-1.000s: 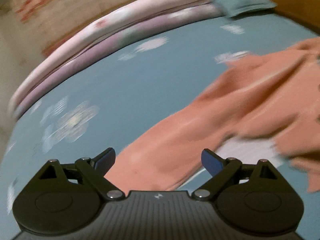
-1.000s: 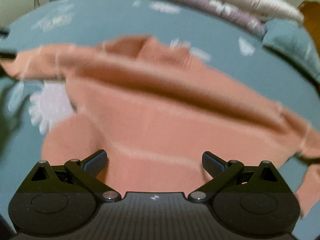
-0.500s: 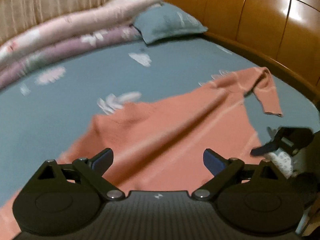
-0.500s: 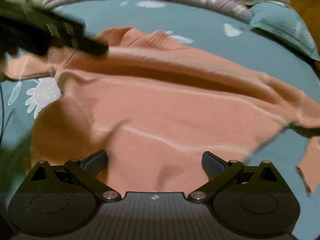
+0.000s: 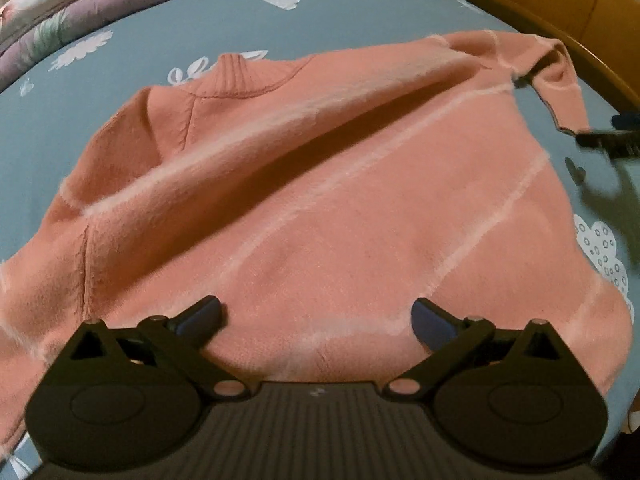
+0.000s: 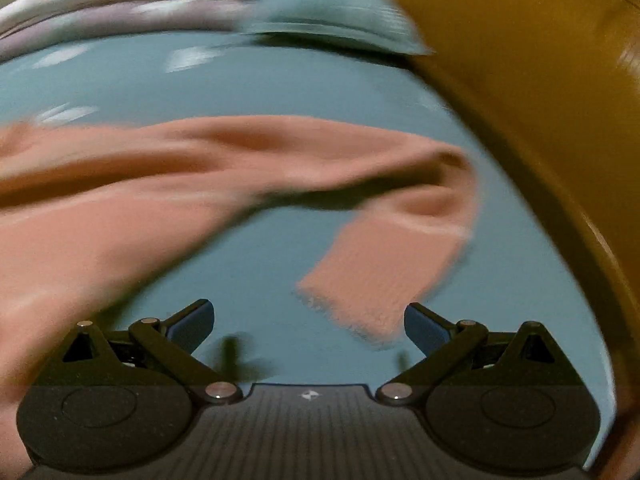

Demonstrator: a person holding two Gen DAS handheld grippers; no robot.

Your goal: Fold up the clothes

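A salmon-pink knit sweater (image 5: 320,200) with thin pale stripes lies spread on the blue bed sheet (image 5: 120,92), collar toward the far side. A long ridge runs diagonally across its chest. My left gripper (image 5: 316,316) hovers open over the sweater's hem, nothing between its fingers. In the right wrist view, blurred by motion, the sweater's sleeve (image 6: 384,276) bends back on the sheet, its cuff just ahead of my open right gripper (image 6: 308,320). The right gripper (image 5: 608,140) shows as a dark blur near that cuff in the left wrist view.
A wooden bed frame (image 6: 540,120) curves along the right side. A blue pillow (image 6: 332,20) and folded purple and white quilts (image 5: 60,20) lie at the far end of the bed. White flower prints (image 5: 600,248) dot the sheet.
The left gripper swung from the sheet and sleeve area to above the sweater's hem. The right gripper moved right, from over the sweater's body to the sleeve cuff near the bed frame.
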